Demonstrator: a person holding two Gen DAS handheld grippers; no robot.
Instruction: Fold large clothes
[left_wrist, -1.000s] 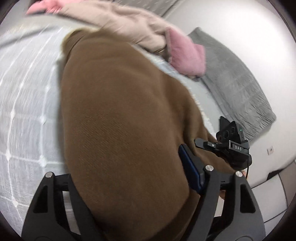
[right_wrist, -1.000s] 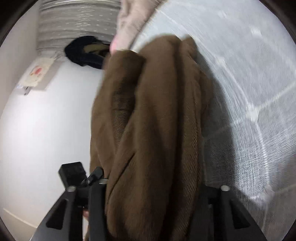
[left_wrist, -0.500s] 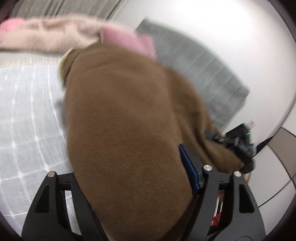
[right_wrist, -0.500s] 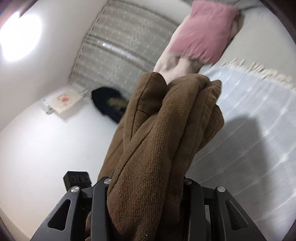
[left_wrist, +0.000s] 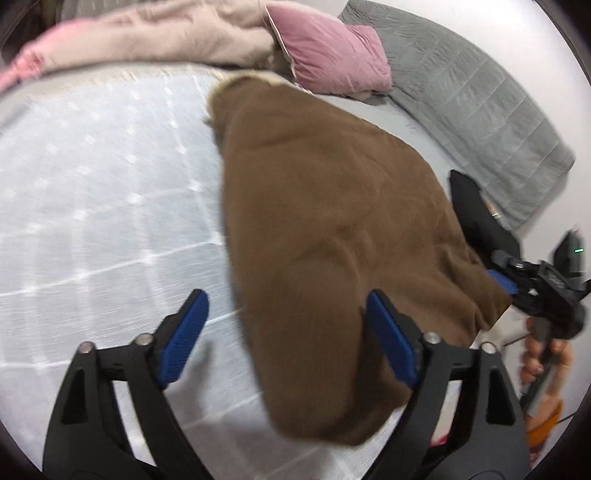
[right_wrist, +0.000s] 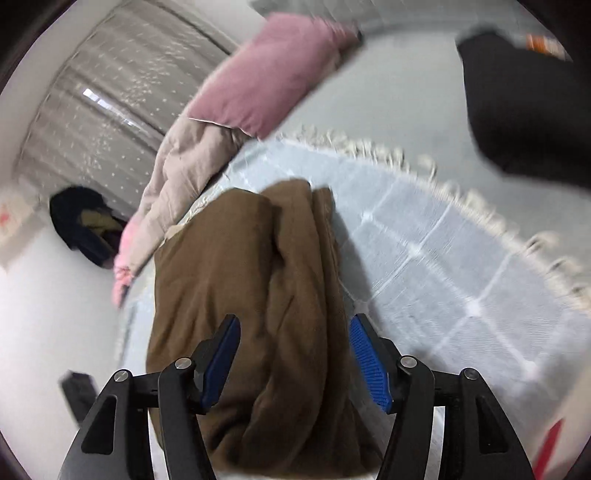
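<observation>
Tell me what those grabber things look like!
Each hand-held gripper, left and right, is black, with two angled arms with triangular cut-outs, silver bolts and ribbed blue pads. A small green light glows on the right one.

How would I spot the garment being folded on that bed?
Look at the pale blue checked blanket spread across the bed. On it, below the pink pillow, lies a folded brown garment. It is the only brown thing there, thick and plain beside the pink and beige bedding.
</observation>
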